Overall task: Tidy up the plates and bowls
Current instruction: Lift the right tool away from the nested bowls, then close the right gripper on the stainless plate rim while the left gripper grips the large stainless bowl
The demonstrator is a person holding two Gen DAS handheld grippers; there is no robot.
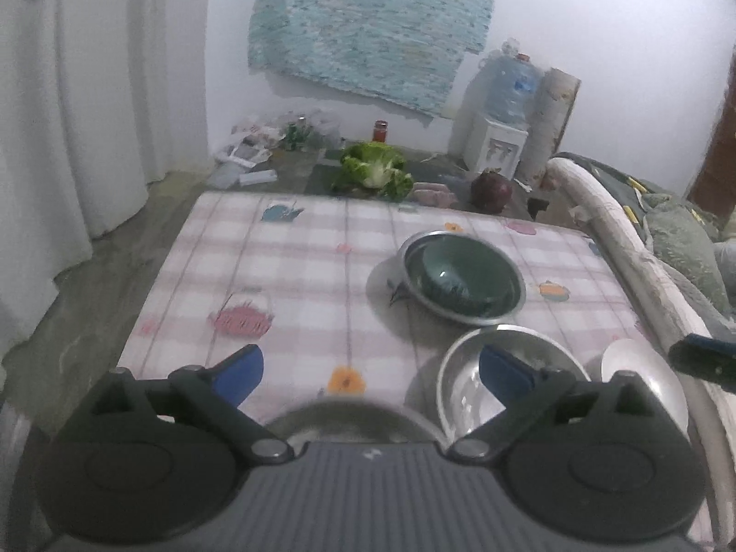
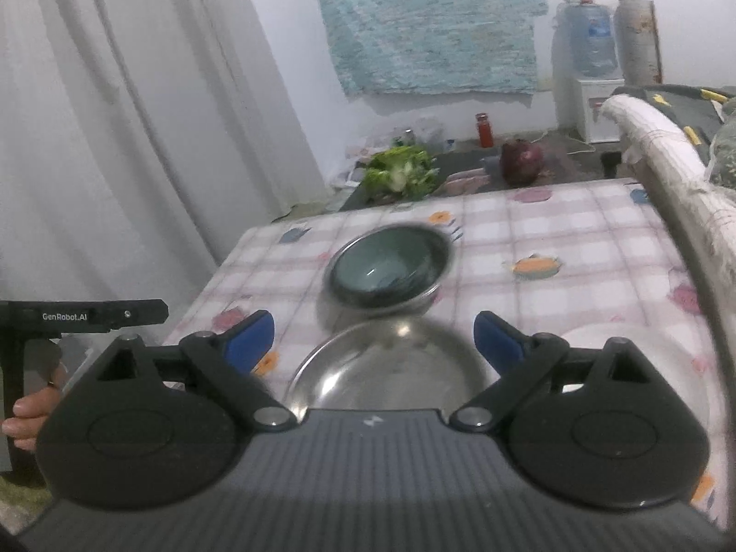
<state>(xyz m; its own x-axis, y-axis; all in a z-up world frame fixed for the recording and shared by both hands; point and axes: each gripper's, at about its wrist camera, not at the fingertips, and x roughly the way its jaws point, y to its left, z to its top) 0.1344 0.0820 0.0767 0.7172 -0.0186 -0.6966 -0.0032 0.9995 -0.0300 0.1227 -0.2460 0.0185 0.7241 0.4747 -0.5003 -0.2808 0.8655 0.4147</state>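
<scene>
left hand-held gripper (image 1: pixel 370 370): spread, nothing held | right hand-held gripper (image 2: pixel 373 338): spread, nothing held | steel bowl (image 2: pixel 386 368) below right jaws | nested bowls (image 2: pixel 391 271) beyond it

A lived-in home room: white curtains (image 2: pixel 138 115) on the left, a checked tablecloth (image 1: pixel 299 267) over the near table, a water dispenser (image 1: pixel 499 138) far right, bedding (image 1: pixel 681 239) beside it.

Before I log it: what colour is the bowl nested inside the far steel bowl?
Dark green bowl, clearest in the left wrist view.
</scene>
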